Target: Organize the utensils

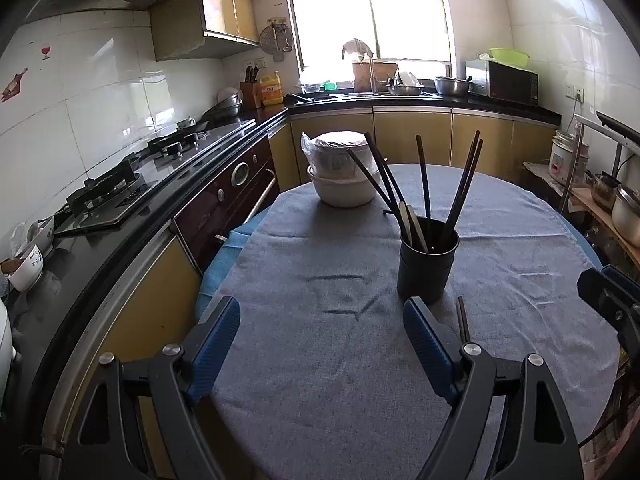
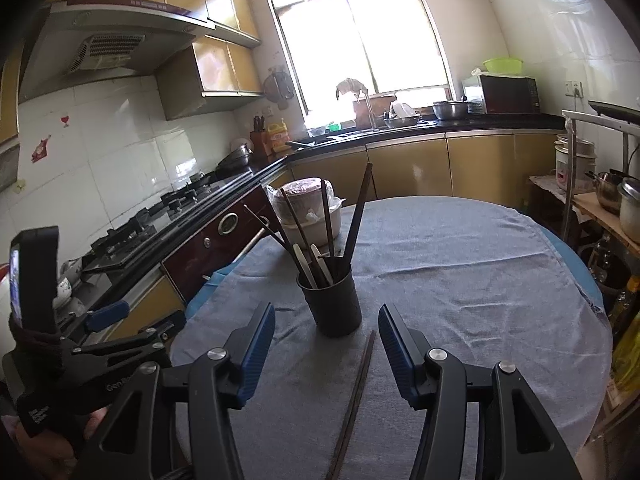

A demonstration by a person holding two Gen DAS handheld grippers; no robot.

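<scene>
A black utensil holder (image 1: 427, 258) stands on the grey-clothed round table (image 1: 320, 360), holding several dark chopsticks (image 1: 424, 184) and pale utensils. It also shows in the right wrist view (image 2: 334, 300). A loose pair of dark chopsticks (image 2: 356, 396) lies flat on the cloth just in front of the holder, between the right gripper's fingers; its tip shows in the left wrist view (image 1: 463, 318). My left gripper (image 1: 322, 322) is open and empty, left of the holder. My right gripper (image 2: 327, 330) is open and empty above the loose chopsticks.
Stacked white bowls in a plastic bag (image 1: 340, 176) sit at the table's far side. A gas stove (image 1: 120, 188) and black counter run along the left. A shelf with pots (image 1: 616, 200) stands at the right. The left gripper (image 2: 104, 344) shows at the right view's left.
</scene>
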